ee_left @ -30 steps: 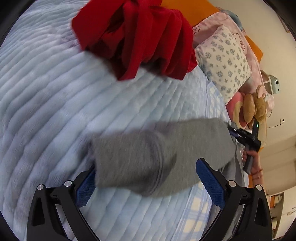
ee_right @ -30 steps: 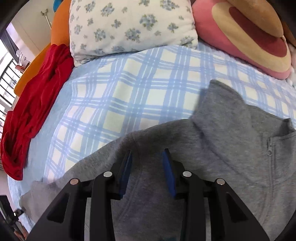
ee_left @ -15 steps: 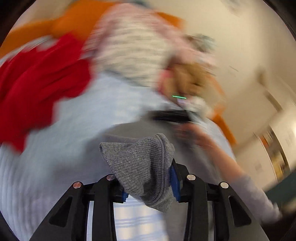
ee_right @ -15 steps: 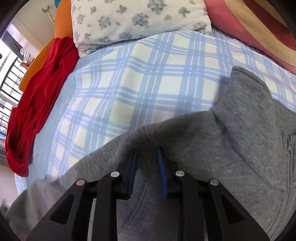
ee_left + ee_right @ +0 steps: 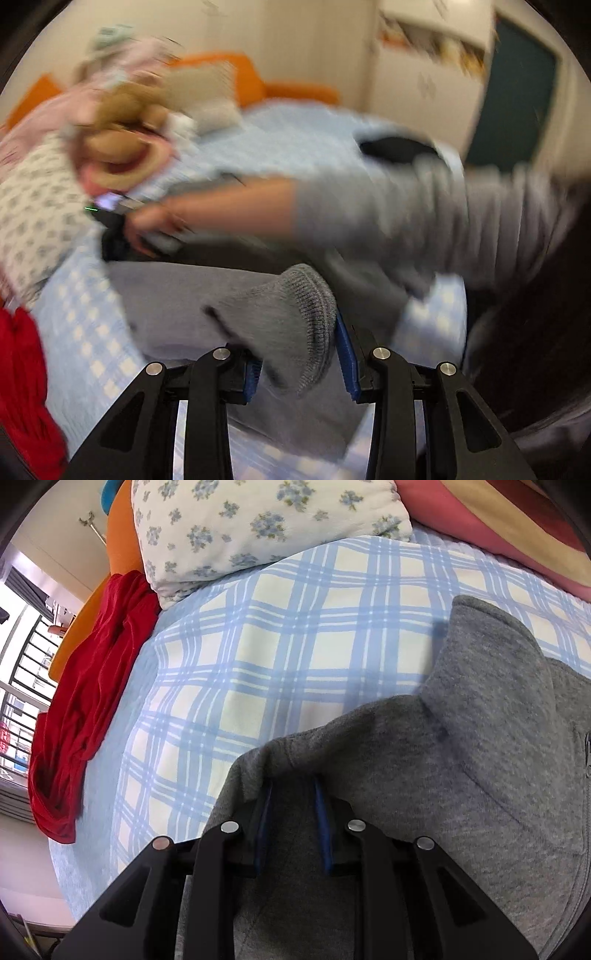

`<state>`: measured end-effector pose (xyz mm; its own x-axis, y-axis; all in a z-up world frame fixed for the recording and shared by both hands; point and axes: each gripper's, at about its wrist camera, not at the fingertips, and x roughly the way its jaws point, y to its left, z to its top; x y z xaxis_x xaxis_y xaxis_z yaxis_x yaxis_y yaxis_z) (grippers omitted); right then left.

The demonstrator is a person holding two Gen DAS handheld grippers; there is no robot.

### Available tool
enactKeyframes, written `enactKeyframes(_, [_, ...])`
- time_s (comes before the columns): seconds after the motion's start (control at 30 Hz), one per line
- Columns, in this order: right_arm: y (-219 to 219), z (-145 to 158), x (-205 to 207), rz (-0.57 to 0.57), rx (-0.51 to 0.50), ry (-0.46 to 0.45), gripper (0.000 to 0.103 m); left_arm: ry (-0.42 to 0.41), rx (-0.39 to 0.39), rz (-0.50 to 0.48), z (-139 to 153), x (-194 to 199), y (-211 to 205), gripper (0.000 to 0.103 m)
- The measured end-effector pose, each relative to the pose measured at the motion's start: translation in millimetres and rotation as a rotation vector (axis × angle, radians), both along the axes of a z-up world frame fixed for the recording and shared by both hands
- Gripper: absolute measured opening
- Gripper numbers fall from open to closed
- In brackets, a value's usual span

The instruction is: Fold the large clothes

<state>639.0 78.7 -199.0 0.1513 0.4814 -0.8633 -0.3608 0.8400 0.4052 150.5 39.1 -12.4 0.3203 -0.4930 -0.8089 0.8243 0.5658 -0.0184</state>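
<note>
Grey knitted fleece sweatshirt with a short zip collar (image 5: 461,775): spread on the bed, filling the lower right of the right wrist view, collar standing toward upper right.

Ribbed grey sleeve cuff (image 5: 295,328): lower centre of the left wrist view, raised off the bed.

Left gripper (image 5: 299,354): black, blue pads; jaws have just been closing and are clamped on the cuff, which bulges between them.

Right gripper (image 5: 291,823): black, blue pads; jaws have just been closing on a fold of the sweatshirt's shoulder edge, pinched between the pads.

Blue-and-cream checked bedsheet (image 5: 295,635): under the sweatshirt.

Crumpled red garment (image 5: 85,701): left edge, apart from the sweatshirt.

White pillow with blue flower print (image 5: 258,528): top.

Person's forearm in a grey sleeve (image 5: 369,214): crosses the blurred left wrist view.

Tan stuffed toy (image 5: 125,147): upper left, blurred.
</note>
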Motion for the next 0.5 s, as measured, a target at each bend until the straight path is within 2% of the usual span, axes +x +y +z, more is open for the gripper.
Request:
enactKeyframes(0.07, [-0.5,1.0,-1.7,0.006,-0.004,-0.003,0.021,0.036,0.107,-0.081,-24.8,-11.0,-26.0,0.034])
enactKeyframes(0.1, [-0.4,1.8,-2.4,0.011,-0.007,-0.006,0.021,0.078,0.16,-0.141,-42.0,-22.0,-39.1,0.033])
enactKeyframes(0.13, [-0.4,1.9,-2.8,0.011,-0.007,-0.007,0.021,0.083,0.211,-0.18,-56.7,-32.7,-49.8,0.033])
enactKeyframes(0.2, [-1.7,1.8,-3.7,0.005,-0.003,-0.007,0.021,0.095,0.27,-0.23,-80.6,-43.4,-62.9,0.033])
enactKeyframes(0.4, [1.4,2.3,-7.4,0.013,-0.033,-0.046,0.021,0.235,0.184,-0.215,-130.3,-34.9,-71.2,0.032])
enactKeyframes(0.5, [6.8,1.9,-10.8,0.015,-0.077,-0.096,0.018,0.291,0.15,-0.234,-149.0,-48.1,-76.1,0.032])
